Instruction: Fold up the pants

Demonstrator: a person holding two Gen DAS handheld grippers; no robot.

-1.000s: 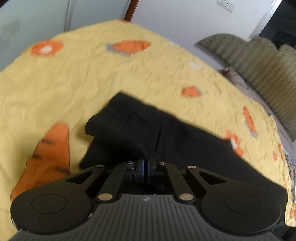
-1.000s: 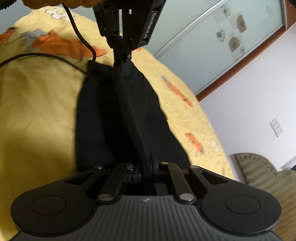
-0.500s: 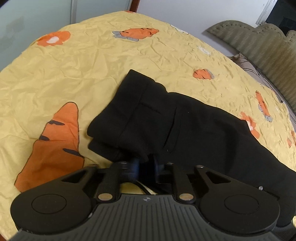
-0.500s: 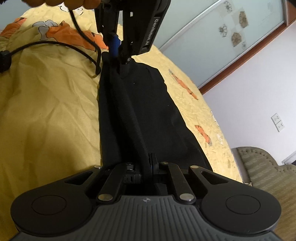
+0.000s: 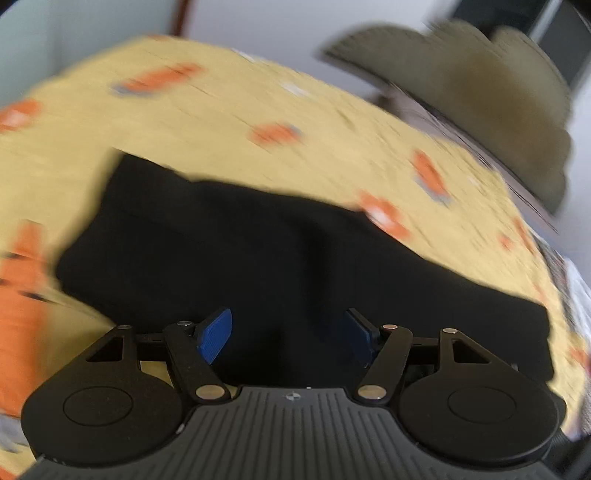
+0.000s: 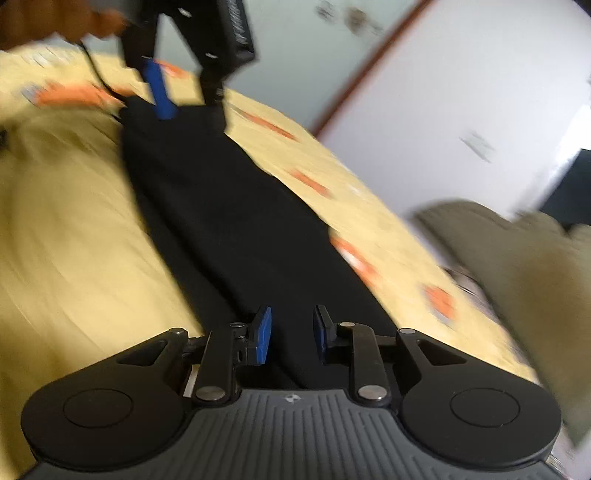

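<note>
Left wrist view, heavy blur: left tongs [image 5: 288, 338] spread wide and opening, blue pads [image 5: 215, 335] clear of the cloth, nothing gripped. Black pants [image 5: 258, 258] lie flat on the yellow carrot-print bedsheet [image 5: 332, 122], running from about 9 o'clock to 3 o'clock across the frame, directly ahead of the tongs. Olive padded headboard [image 5: 480, 99] at 1 o'clock, edges smeared.

Right wrist view: right tongs [image 6: 291, 338] parted a little and opening; the pants [image 6: 229, 206] pass under the gap, pads not pressing on them, so nothing held. The pants stretch as a long strip from 6 o'clock up to 11 o'clock. At the far end the left tongs [image 6: 188, 101] hang over the fabric, one blue pad showing; probably just above the cloth, blur hides any contact. A hand [image 6: 55, 22] at 11 o'clock holds that tool.
</note>
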